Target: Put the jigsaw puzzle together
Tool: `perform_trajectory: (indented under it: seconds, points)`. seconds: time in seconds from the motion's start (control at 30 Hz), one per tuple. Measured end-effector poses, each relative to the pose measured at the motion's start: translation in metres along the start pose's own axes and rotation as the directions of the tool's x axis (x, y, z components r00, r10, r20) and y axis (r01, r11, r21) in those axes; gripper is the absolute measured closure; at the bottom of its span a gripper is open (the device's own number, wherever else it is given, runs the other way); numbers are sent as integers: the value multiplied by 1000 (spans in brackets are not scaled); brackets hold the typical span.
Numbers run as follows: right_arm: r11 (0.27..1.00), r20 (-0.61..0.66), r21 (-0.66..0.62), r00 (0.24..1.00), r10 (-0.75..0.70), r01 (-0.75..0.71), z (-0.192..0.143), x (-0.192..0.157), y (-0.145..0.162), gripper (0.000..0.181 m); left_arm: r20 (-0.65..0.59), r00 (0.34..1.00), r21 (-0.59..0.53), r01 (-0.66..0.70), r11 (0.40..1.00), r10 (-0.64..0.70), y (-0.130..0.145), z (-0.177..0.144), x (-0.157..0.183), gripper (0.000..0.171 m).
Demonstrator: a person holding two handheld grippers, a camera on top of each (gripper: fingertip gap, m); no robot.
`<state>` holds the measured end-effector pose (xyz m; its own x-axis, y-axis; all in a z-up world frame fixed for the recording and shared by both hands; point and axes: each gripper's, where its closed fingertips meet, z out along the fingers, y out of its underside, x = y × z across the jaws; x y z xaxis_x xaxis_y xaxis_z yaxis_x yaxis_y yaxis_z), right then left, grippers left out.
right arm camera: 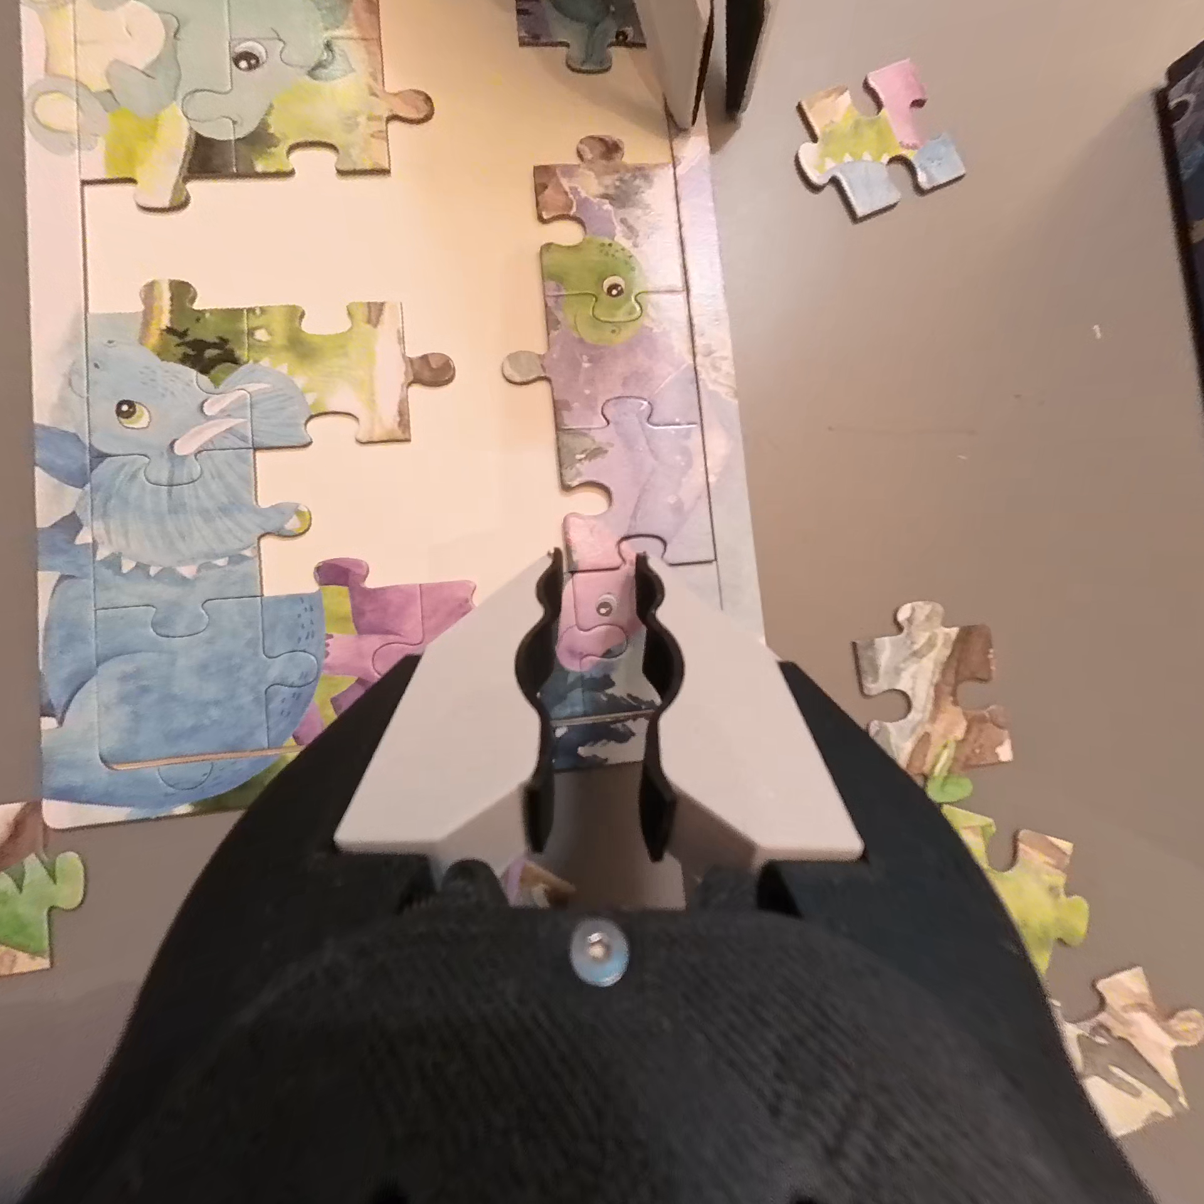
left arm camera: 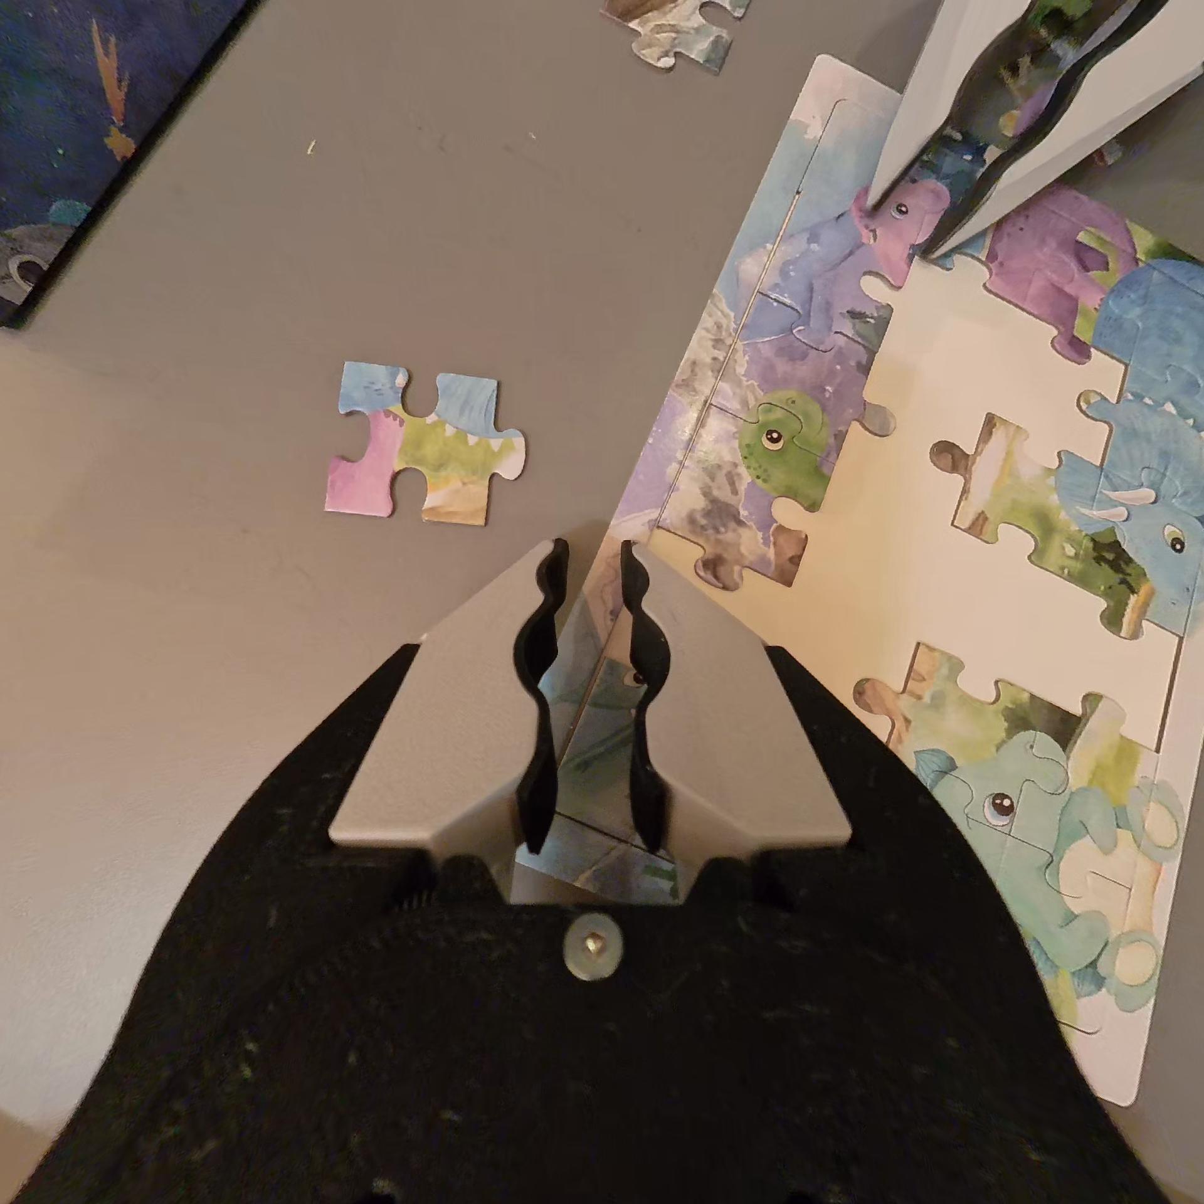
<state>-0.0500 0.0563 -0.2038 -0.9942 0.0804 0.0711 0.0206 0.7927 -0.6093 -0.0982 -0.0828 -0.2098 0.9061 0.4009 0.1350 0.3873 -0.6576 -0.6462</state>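
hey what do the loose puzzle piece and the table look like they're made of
Loose puzzle piece: probably printed cardboard, since a pale, thin cut edge shows under the matte watercolour print in the right wrist view. Table: smooth grey surface with a dull sheen, perhaps laminate or painted board; the pictures can't settle which.

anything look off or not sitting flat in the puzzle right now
Yes: the blue dinosaur piece near the tray's bottom edge is lifted, its cardboard edge showing, so it isn't seated. The other placed pieces look flat.
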Motion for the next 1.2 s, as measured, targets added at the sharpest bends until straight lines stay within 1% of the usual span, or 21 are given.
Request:
perform_trajectory:
  seconds: [0.17,0.27,0.5,0.7,0.87,0.93,1.0,1.1,1.2]
  points:
    - [1000,19,23,1000,-12,11,0,-5,-5,164,1,1000,0,0,1000,0,0,0,0,157]
    - [1000,9,-1,1000,-13,13,5,-4,-2,170,1,1000,0,-1,1000,1,0,0,0,157]
    - [1000,6,0,1000,-12,12,6,-3,-3,169,6,1000,-3,-5,1000,5,0,0,0,157]
    - [999,-7,46,1000,-17,17,2,-2,-12,167,30,999,5,-28,1000,28,-3,-1,0,154]
    - [1000,11,8,1000,-22,22,9,-6,-6,167,27,999,54,-45,998,44,-13,-8,4,155]
    - [1000,15,8,1000,-20,20,9,-7,-6,169,-1,999,79,-54,995,54,-17,-11,9,155]
    - [1000,13,8,1000,-20,19,8,-6,-6,169,-70,994,86,-74,994,80,-17,-12,22,154]
    - [1000,15,7,1000,-16,16,8,-6,-5,169,-143,982,49,-120,992,126,-11,-7,38,151]
    - [1000,7,0,1000,-16,16,6,-4,-3,172,-160,975,0,-155,988,153,-3,-1,45,152]
